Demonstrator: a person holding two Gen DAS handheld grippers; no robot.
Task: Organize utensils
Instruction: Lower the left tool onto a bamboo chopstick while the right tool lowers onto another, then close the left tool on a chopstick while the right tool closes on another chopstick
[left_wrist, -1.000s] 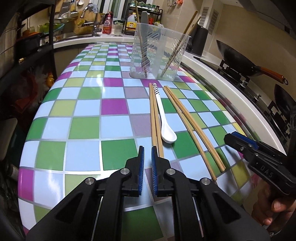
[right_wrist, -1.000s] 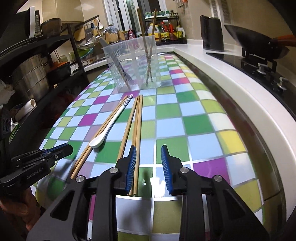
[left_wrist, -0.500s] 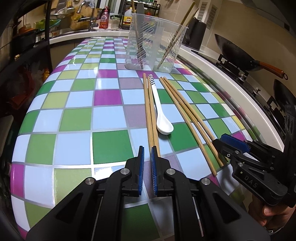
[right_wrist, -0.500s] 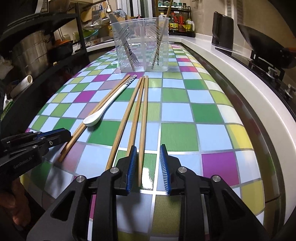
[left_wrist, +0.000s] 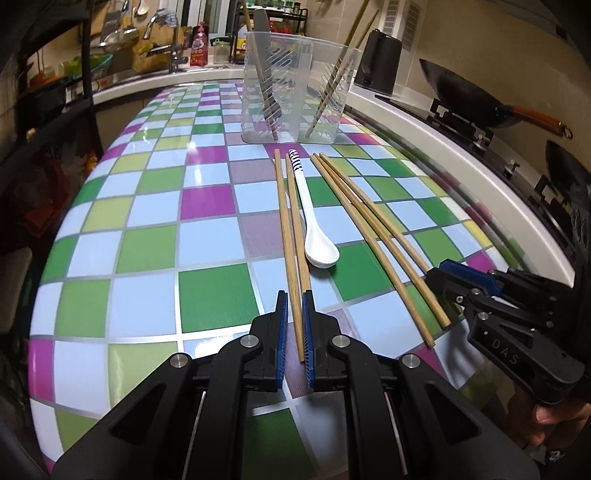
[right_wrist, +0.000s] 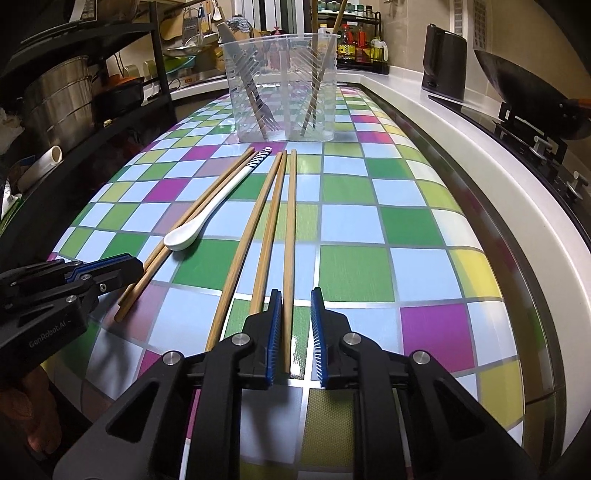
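Both grippers sit low over the checkered tabletop (left_wrist: 155, 251), each lined up on its own set of chopsticks. The left gripper (left_wrist: 294, 325) has its blue pads slightly spread, and the near ends of the left pair of chopsticks (left_wrist: 291, 236) run into the narrow gap between them; whether the pads touch the wood I cannot tell, so call it open around the sticks and not yet pinching. Just right of that pair lies the white spoon (left_wrist: 314, 229), bowl toward the camera, its striped handle pointing away at the clear plastic utensil holder (left_wrist: 299, 88). That holder stands upright at the far end of the table (a couple of chopsticks lean inside its right part, and a fork in its left). Over on the other side, the right gripper (right_wrist: 296, 328) is spread wider, with the rightmost of the three chopsticks (right_wrist: 273, 221) lying between its pads, close against the left pad and clearly apart from the right one. The other two sticks of that group lie just left of the jaw, outside it. From the right wrist view the left gripper (right_wrist: 122, 269) shows at the frame's left edge, its tip over the end of the left pair (right_wrist: 192, 221).
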